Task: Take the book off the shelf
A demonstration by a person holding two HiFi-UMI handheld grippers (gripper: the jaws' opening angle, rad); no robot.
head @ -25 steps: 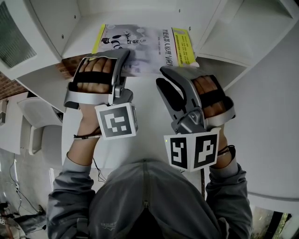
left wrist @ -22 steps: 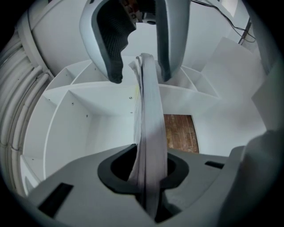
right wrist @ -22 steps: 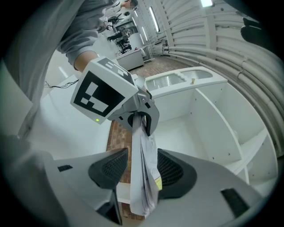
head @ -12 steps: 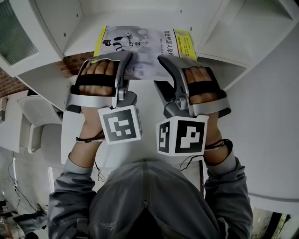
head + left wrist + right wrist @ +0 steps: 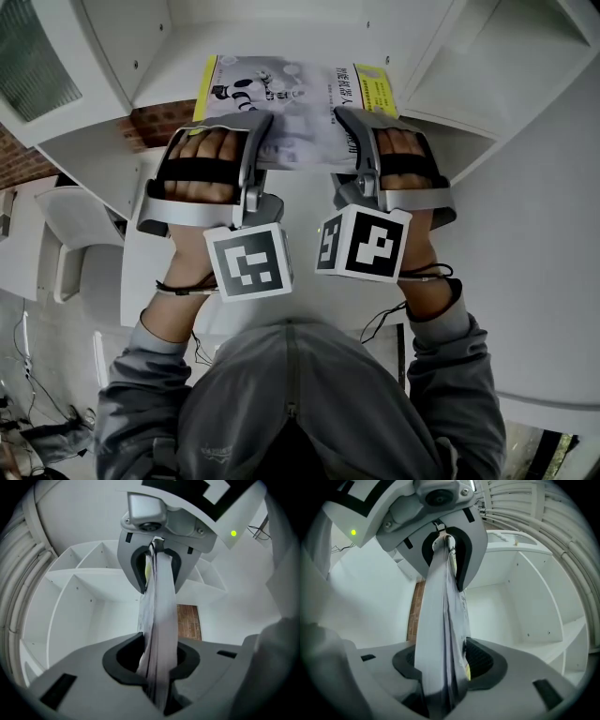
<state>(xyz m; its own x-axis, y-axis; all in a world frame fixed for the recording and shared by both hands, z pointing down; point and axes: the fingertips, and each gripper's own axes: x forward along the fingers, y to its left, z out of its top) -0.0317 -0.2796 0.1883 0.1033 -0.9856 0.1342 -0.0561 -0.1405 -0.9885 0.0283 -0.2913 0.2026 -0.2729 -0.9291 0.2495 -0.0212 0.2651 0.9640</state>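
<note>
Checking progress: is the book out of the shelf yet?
Not out: the book lies flat on the shelf, cover up.

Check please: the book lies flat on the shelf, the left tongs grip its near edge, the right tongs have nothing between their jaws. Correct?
Not the last part: the right gripper view shows the book between the jaws of the right tongs, which are closing. The rest holds: book flat on the shelf, left tongs gripping its near edge.

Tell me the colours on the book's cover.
The thin paperback book is pale grey-white with yellow bands at both ends; clearest in head view.
</note>
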